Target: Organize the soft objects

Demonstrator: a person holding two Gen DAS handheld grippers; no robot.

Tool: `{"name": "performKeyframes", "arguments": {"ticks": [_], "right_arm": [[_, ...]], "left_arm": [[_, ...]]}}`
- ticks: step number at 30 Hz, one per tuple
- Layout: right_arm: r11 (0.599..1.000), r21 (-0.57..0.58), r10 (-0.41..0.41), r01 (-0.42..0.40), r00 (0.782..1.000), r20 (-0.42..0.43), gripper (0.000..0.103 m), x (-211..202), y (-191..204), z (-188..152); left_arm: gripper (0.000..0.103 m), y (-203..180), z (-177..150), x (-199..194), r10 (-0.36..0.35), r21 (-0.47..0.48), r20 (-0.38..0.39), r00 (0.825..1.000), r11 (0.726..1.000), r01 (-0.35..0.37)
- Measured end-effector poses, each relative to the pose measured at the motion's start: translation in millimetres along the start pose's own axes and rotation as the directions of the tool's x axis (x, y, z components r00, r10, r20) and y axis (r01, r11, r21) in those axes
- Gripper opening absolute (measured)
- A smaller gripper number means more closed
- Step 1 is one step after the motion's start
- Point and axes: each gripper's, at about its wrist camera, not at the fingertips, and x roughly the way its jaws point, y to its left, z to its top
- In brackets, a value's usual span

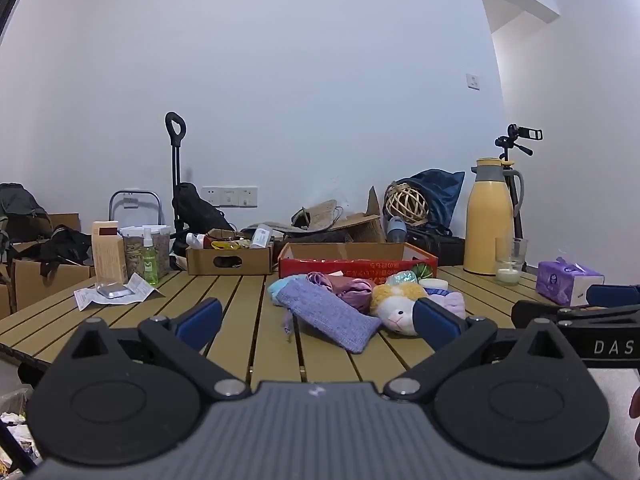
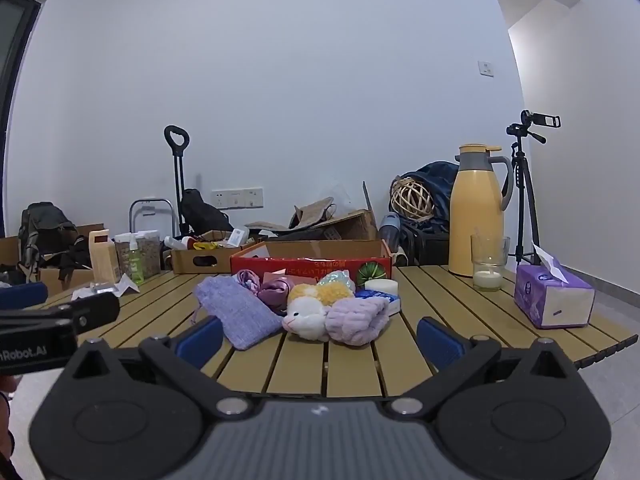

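Showing the letters "DAS" in white, the right gripper (image 1: 600, 300) is entering the left wrist view from the right edge, while the left gripper's (image 2: 52, 308) body is reading "nRobot.AI" in the right wrist view. Red box (image 2: 312, 266) printing is appearing upside down and cannot be read. The purple tissue pack's (image 2: 554, 300) label is too small to read.

Both pairs of blue-padded fingers (image 1: 200, 318) are standing spread wide and released, gripping nothing and touching nothing, hovering over the near edge of the slatted surface (image 2: 352, 364).

The soft objects are lying in a heap mid-surface, just in front of the red box: a lavender knit pouch (image 2: 240, 312), a pink satin piece (image 2: 274, 290), a white-and-yellow plush toy (image 2: 308, 308) and a fluffy lilac cloth (image 2: 356, 320), all touching one another.
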Motion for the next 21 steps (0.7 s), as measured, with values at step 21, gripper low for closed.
{"name": "performKeyframes", "arguments": {"ticks": [21], "right_arm": [[1.000, -0.026, -0.007, 0.007, 1.000, -0.002, 0.103, -0.1, -0.6, 5.8]], "left_arm": [[0.103, 9.9, -3.2, -0.9, 0.016, -0.014, -0.009, 1.000, 1.000, -0.016]]}}
